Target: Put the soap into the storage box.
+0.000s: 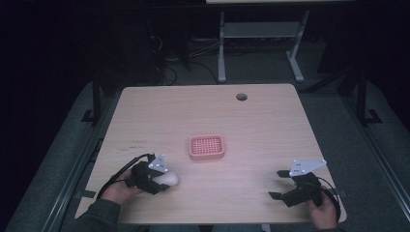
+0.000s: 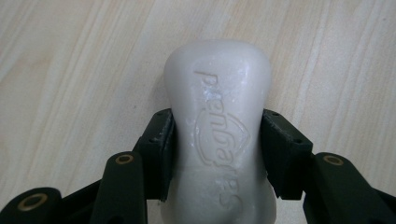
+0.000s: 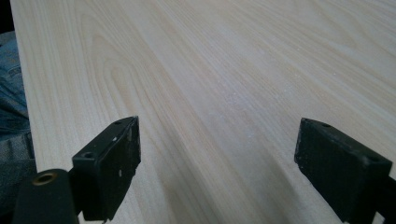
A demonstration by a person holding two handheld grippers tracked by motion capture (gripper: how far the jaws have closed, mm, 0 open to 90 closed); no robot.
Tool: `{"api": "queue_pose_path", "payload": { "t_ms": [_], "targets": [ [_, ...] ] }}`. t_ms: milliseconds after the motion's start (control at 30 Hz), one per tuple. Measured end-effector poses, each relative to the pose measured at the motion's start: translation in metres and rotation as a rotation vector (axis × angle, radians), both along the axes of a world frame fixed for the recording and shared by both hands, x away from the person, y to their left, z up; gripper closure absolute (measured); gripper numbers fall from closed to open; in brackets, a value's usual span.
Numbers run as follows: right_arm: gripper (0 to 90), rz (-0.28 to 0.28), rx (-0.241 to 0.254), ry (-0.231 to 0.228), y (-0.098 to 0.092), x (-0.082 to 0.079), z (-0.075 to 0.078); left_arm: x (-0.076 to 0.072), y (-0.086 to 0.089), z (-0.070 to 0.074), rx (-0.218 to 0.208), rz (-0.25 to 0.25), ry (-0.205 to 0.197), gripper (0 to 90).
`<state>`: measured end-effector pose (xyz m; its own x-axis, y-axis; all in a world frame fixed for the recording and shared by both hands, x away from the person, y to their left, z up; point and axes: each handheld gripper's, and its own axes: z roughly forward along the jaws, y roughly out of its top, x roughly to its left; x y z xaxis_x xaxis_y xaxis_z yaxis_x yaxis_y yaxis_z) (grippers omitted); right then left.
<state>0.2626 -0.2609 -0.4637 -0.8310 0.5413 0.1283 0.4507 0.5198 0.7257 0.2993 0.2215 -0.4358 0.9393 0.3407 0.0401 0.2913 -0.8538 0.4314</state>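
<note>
Gripping the soap bar [image 2: 219,135], left gripper [image 2: 217,149] hides its near end

left: my black two-jaw gripper [image 1: 162,180] clamped, low near table's front-left | right: my black two-jaw gripper [image 1: 279,184] jaws spread wide, front-right

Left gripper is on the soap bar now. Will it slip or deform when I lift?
The soap bar looks rigid; its embossed lettering is crisp, so it probably won't deform. Its smooth, rounded sides may slip between the left gripper pads. It narrows where it is gripped, which probably helps.
</note>
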Motion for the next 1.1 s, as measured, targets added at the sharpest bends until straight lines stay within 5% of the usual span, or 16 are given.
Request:
{"api": "queue_pose_path", "payload": {
  "t_ms": [1100],
  "targets": [
    [14.2, -0.012, 0.023, 0.003, -0.005, 0.000, -0.002, 0.028, -0.024, 0.021, 0.001, -0.067, 0.038, 49.1]
  ]
}}
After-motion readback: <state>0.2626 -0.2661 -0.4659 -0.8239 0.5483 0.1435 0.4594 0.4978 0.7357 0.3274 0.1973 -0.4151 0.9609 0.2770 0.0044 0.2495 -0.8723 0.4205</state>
